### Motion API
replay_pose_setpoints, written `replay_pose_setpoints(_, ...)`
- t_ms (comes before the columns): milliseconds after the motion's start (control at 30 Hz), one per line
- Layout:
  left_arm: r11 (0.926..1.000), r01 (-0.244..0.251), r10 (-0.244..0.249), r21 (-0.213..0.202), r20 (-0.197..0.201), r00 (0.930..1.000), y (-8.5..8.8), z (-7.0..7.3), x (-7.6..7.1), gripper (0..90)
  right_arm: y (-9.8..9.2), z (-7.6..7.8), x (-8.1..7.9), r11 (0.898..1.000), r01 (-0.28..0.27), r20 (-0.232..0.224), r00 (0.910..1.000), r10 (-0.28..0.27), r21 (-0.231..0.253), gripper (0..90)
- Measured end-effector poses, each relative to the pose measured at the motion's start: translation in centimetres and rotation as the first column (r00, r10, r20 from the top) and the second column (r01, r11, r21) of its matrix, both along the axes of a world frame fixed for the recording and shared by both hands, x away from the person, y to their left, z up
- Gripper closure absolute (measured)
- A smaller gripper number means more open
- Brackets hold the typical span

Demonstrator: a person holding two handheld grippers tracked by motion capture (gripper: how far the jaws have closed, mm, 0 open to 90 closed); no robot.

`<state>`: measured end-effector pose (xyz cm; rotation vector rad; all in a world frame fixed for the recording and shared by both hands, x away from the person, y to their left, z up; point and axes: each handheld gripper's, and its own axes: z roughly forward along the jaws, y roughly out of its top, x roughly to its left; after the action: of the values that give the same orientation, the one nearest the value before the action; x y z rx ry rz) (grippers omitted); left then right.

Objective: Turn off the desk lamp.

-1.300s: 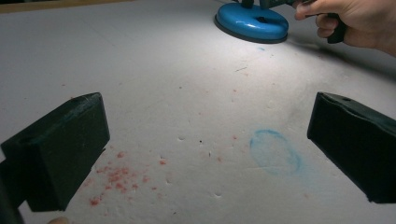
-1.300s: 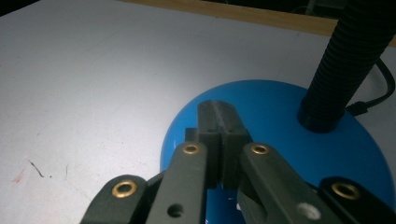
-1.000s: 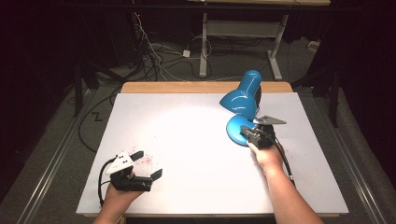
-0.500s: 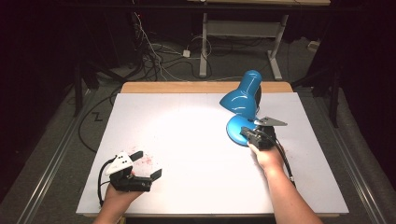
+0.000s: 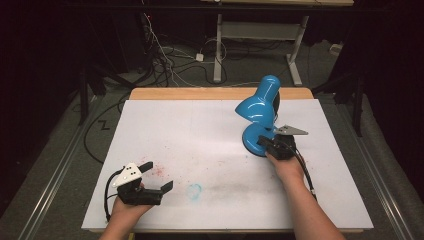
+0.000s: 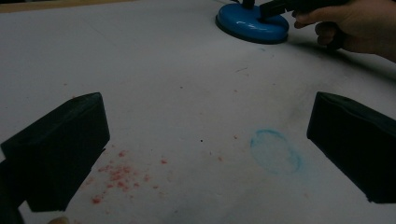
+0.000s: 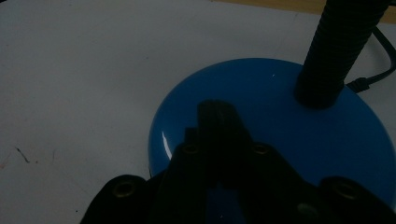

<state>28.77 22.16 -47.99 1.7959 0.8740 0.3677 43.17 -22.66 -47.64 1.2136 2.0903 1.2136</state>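
- Item: blue desk lamp [image 5: 261,117], standing upright on the white table top [image 5: 200,130]; round base [image 7: 275,135], black ribbed gooseneck [image 7: 338,46] rising from the far part of that base, shade [image 5: 257,102] leaning over toward the left gripper's side.
- Right gripper [image 5: 266,142]: jaws closed together, tips resting on or just over the near-left part of the lamp's base. In the right gripper view the closed black jaws lay across the blue dome, the gooseneck beyond them and to their right. Whether the tips actually pressed on the base could not be told.
- Deciding relation: the lamp lay directly ahead of the right gripper, touching or nearly so; the base's centre and the neck stood farther along the jaws' own line. The right hand [image 5: 285,167] was by far the nearer one.
- Left gripper [image 5: 157,177]: jaws spread wide, nothing between them, held low over the near-left part of the table. From it the lamp lay well apart, ahead and to its right; the left gripper view showed the base [image 6: 252,23] far off past the open jaws.
- Marks between the left jaws: red specks [image 6: 119,175] by one jaw, a faint blue ring [image 6: 275,151] nearer the other.
- Judgement: with jaws closed on the base, a push or a press looked likelier than a lift.
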Motion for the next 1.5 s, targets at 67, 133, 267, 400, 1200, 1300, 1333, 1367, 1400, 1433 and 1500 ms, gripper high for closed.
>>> replay_pose_setpoints(67, 1.0, 0.001, -0.001, 0.001, 0.0, 1.0, 0.0, 0.0, 0.0, 0.0, -0.1, -0.1, 0.0, 0.999, 0.023, 0.009, 0.9997, -0.022, -0.024, 90.0)
replay_pose_setpoints(133, 1.0, 0.001, -0.001, 0.002, 0.0, 1.0, 0.0, 0.0, 0.0, 0.0, -0.4, -0.3, 0.0, 1.0, 0.02, 0.005, 0.9998, -0.02, 0.0, 90.0)
replay_pose_setpoints(267, 1.0, 0.0, 0.0, 0.001, -0.001, 1.0, 0.0, 0.0, 0.1, 0.0, -0.4, -0.2, 0.0, 1.0, 0.016, 0.003, 0.9999, -0.016, -0.002, 90.0)
replay_pose_setpoints(400, 1.0, 0.002, -0.002, 0.004, -0.002, 1.0, 0.0, 0.0, 0.1, 0.0, -0.3, -0.2, -0.1, 1.0, 0.023, 0.005, 0.9997, -0.023, 0.0, 90.0)
replay_pose_setpoints(1200, 0.9999, 0.012, -0.012, 0.003, -0.021, 0.9997, 0.0, -0.3, 0.4, 0.0, -0.2, 2.9, -5.0, 0.998, -0.054, 0.075, 0.9959, 0.051, 0.039, 90.0)
replay_pose_setpoints(1300, 0.9999, 0.012, -0.012, 0.005, -0.027, 0.9996, 0.1, -0.4, 0.5, 0.0, -0.3, 1.8, -5.7, 0.998, -0.059, 0.054, 0.9969, 0.057, 0.033, 90.0)
replay_pose_setpoints(1333, 0.9999, 0.013, -0.013, 0.007, -0.032, 0.9994, 0.2, -0.5, 0.6, 0.0, -0.4, 1.4, -6.0, 0.998, -0.062, 0.048, 0.997, 0.061, 0.027, 90.0)
replay_pose_setpoints(1367, 0.9999, 0.015, -0.015, 0.008, -0.036, 0.9992, 0.2, -0.6, 0.7, 0.0, -0.5, 1.0, -6.4, 0.998, -0.058, 0.039, 0.9976, 0.057, 0.029, 90.0)
replay_pose_setpoints(1400, 0.9998, 0.017, -0.016, 0.012, -0.038, 0.9992, 0.2, -0.8, 0.7, 0.0, -0.5, 1.0, -6.4, 0.998, -0.058, 0.039, 0.9976, 0.057, 0.029, 90.0)
replay_pose_setpoints(1433, 0.9998, 0.016, -0.016, 0.011, -0.043, 0.999, 0.3, -0.9, 0.8, 0.0, -0.9, 0.5, -7.2, 0.998, -0.058, 0.03, 0.9979, 0.057, 0.026, 90.0)
replay_pose_setpoints(1500, 0.9998, 0.016, -0.016, 0.01, -0.044, 0.9989, 0.3, -1.0, 0.9, 0.0, -1.1, 0.3, -7.6, 0.998, -0.055, 0.028, 0.9981, 0.054, 0.025, 90.0)
